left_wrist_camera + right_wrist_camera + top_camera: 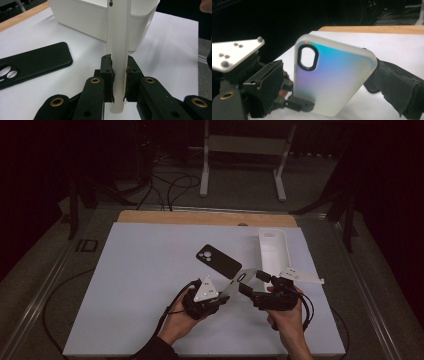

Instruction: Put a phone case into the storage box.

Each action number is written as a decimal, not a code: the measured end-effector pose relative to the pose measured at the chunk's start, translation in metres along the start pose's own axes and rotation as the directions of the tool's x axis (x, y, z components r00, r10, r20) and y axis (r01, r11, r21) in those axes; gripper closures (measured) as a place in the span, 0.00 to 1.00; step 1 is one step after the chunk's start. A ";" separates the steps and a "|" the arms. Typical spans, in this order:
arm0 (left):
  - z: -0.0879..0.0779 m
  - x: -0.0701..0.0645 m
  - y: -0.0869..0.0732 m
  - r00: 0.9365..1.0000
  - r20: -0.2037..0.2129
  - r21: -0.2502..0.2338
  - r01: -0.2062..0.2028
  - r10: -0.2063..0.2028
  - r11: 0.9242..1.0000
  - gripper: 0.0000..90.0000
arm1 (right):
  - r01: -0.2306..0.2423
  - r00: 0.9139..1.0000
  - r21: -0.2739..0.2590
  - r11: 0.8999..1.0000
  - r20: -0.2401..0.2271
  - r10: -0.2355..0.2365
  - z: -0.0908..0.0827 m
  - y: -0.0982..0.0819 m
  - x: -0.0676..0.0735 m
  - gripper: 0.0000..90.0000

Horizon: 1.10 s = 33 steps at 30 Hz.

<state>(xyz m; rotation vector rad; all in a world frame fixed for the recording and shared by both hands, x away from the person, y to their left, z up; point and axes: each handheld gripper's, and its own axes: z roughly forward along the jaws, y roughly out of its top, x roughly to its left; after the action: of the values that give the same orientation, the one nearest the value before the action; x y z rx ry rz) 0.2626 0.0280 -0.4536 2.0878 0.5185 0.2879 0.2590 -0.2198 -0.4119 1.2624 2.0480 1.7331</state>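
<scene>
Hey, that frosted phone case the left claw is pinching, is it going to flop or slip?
The frosted phone case probably stays fairly stiff: it stands straight from the left claw, gripped at one end. Its smooth, glossy surface may slip. It looks thin and hollow, so likely light.

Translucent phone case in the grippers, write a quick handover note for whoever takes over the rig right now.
Left gripper: shut on the translucent phone case, clamping its lower end, case held above the table.
Right gripper: open, jaws spread beside the case, pads not pressing it.
Black phone case: flat on the white mat, camera cutout up.
White bin: at the mat's far right.
Done: translucent case lifted and held.
Left, likely: decide where it goes, perhaps the bin; black case untouched.
</scene>
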 end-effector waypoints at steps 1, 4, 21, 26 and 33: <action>0.000 -0.001 0.000 1.000 0.000 0.001 0.001 -0.001 1.000 0.90 | -0.011 1.000 0.005 1.000 0.001 0.011 0.001 0.000 0.000 0.10; 0.002 -0.003 0.000 1.000 0.006 0.012 -0.008 0.008 1.000 0.90 | -0.042 0.999 0.012 0.999 0.001 0.042 0.004 0.000 0.000 0.12; 0.010 -0.013 0.002 0.999 0.045 0.016 -0.001 0.000 1.000 0.88 | -0.013 0.997 -0.031 0.999 0.072 0.016 0.011 0.003 0.013 0.19; 0.006 -0.011 0.001 0.999 0.037 0.011 -0.005 0.005 1.000 0.85 | 0.021 0.998 -0.031 0.999 0.068 -0.019 0.013 0.006 0.017 0.19; -0.005 -0.005 -0.002 1.000 -0.007 -0.006 0.014 -0.014 1.000 0.60 | 0.042 0.995 -0.024 0.999 0.090 -0.039 0.015 0.007 0.017 0.19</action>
<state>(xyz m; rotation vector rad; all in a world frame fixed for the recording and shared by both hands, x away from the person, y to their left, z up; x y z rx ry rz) 0.2560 0.0302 -0.4523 2.0775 0.5362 0.2888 0.2608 -0.1979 -0.4041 1.2584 1.9815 1.6485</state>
